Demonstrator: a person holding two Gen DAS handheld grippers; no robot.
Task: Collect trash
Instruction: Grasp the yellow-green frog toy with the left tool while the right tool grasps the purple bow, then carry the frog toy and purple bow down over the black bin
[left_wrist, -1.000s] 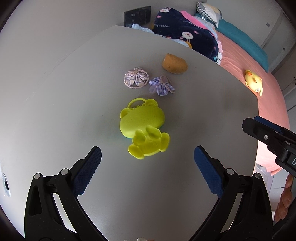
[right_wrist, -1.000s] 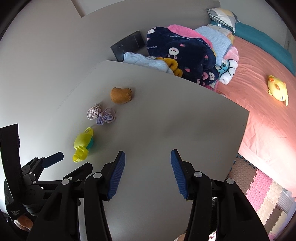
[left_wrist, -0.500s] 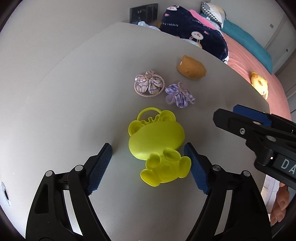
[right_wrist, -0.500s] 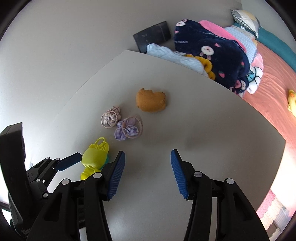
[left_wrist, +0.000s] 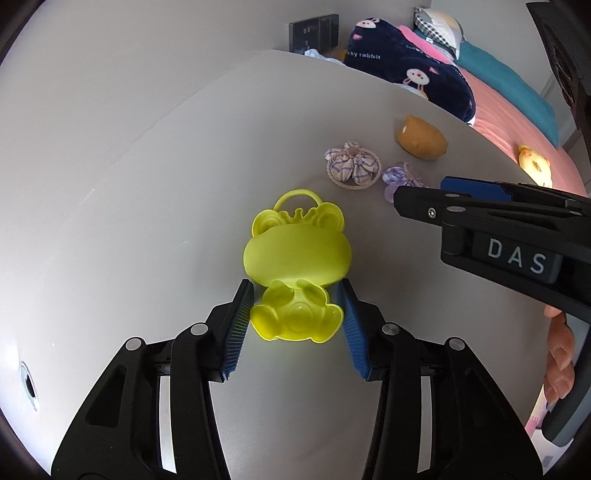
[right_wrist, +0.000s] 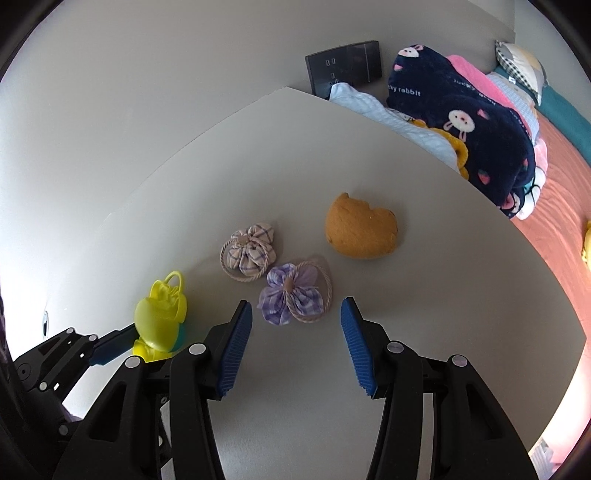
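Note:
A yellow-green plastic frog toy (left_wrist: 295, 258) lies on the grey table (left_wrist: 147, 221). My left gripper (left_wrist: 295, 284) is down over it, and its jaws are closing. The blue pads flank the frog's lower body and stand right at its sides. I see no firm squeeze. My right gripper (right_wrist: 295, 306) hangs open over a purple fabric flower (right_wrist: 291, 299), which lies just past its tips with nothing gripped. The frog (right_wrist: 159, 317) and left gripper (right_wrist: 110, 343) show at the lower left of the right wrist view.
A plaid fabric flower (right_wrist: 249, 251) and a brown plush (right_wrist: 362, 229) lie beyond the purple one. Folded blankets (right_wrist: 461, 122) and a bed with a pink sheet (right_wrist: 561, 206) border the table's far and right edges. A dark wall socket panel (right_wrist: 343, 62) sits behind.
The left jaws narrowed from wide open to close around the frog as the gripper moved in over it. The right gripper swung left and forward, so the purple flower now sits at its tips.

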